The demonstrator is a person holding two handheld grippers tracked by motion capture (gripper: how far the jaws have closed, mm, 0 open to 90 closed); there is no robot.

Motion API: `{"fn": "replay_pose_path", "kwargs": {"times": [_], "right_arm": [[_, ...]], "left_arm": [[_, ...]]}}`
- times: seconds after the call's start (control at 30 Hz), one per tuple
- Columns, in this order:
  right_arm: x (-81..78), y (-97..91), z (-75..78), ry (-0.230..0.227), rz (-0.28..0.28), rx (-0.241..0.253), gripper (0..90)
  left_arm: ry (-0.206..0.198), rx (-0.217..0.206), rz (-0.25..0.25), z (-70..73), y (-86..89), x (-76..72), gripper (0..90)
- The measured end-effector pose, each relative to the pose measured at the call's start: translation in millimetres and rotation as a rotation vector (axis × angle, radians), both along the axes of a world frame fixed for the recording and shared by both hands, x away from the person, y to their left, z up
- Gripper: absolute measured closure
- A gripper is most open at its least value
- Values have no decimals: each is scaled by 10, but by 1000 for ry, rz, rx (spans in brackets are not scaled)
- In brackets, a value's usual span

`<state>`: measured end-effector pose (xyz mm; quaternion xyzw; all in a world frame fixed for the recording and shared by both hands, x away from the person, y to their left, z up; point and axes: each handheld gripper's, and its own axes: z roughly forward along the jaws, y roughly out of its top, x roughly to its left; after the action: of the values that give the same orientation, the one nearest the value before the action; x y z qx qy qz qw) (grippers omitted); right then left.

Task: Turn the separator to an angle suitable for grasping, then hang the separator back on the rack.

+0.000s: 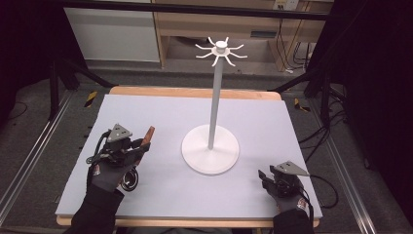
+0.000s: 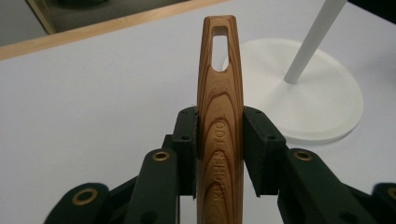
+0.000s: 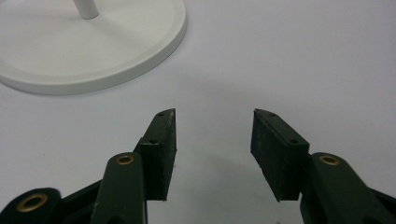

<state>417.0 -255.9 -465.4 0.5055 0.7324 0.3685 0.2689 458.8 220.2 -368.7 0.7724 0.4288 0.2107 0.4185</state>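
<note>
One wooden handle (image 2: pixel 219 116) was clamped between the pads of the left tool (image 1: pixel 141 145), its slotted end pointing up and away toward the white stand (image 1: pixel 210 148). In the left gripper view the words burned into the wood ran along the handle, and the slot near its tip stood in front of the stand's round base. What lay at the handle's lower end could not be made out; a dark ring-like shape showed below the left hand (image 1: pixel 109 173) in the high view. No container was seen on the surface (image 1: pixel 160 117); the stand was the sole holder, its pole rising from the base to a crown of bare hooks (image 1: pixel 221 50).

The right tool (image 3: pixel 212 140) rested to the right of the stand's base, near the front edge of the surface, with its jaws standing apart and nothing between them; bare surface lay beneath the gap. The left tool was held to the left of the base, close to it but not touching.

Open room lay behind the stand up to the wooden far edge, and in front of the base between the two hands. Left of the stand, a broad bare strip reached the surface's side edge.
</note>
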Motion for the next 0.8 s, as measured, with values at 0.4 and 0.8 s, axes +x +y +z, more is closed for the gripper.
{"fn": "replay_pose_path", "kwargs": {"times": [0.4, 0.8], "right_arm": [[6, -12, 0, -9, -1, 0, 507], [6, -14, 5, -16, -6, 2, 509]], "left_arm": [[-124, -76, 20, 249, 54, -92, 672], [-213, -205, 11, 632, -4, -87, 672]]}}
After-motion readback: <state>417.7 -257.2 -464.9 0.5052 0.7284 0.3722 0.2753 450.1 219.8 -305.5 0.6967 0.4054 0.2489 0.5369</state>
